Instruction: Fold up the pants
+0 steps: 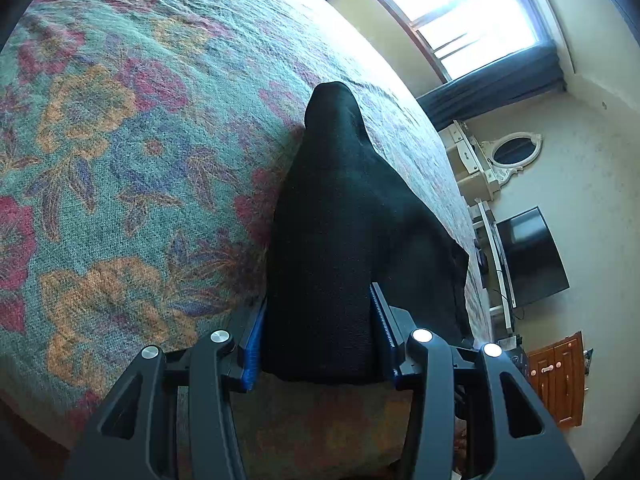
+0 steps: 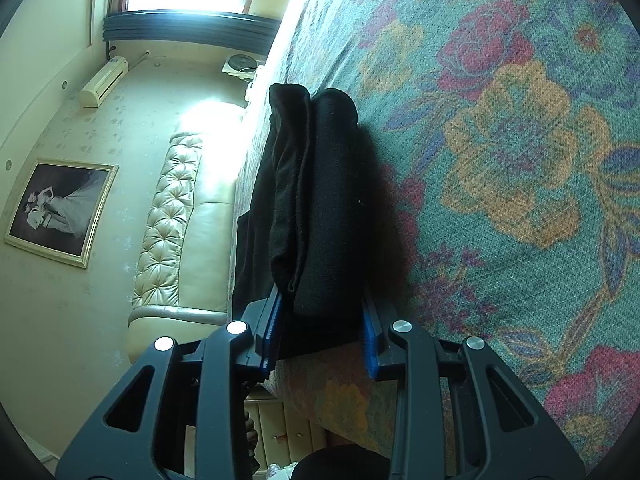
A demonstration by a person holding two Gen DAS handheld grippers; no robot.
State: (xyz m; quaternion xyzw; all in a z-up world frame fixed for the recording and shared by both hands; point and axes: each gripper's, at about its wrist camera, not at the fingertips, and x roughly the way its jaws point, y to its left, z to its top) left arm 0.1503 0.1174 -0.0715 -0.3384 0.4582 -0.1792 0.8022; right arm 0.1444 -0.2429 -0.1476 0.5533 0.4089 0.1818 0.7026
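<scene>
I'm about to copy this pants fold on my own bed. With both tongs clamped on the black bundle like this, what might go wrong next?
1. The right tongs grip several loose layers of the black pants; an inner layer may slip out.
2. The pants lie near the edge of the floral bedspread, so a released end might slide off.
3. The left tongs pinch a thick wad, so letting go may spring the fold open.

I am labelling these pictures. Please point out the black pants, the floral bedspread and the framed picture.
black pants (image 1: 340, 220): left wrist view, on the middle of the folded cloth.
floral bedspread (image 2: 512, 152): right wrist view, on an orange flower.
framed picture (image 2: 60, 208): right wrist view, on the middle of the photograph.
</scene>
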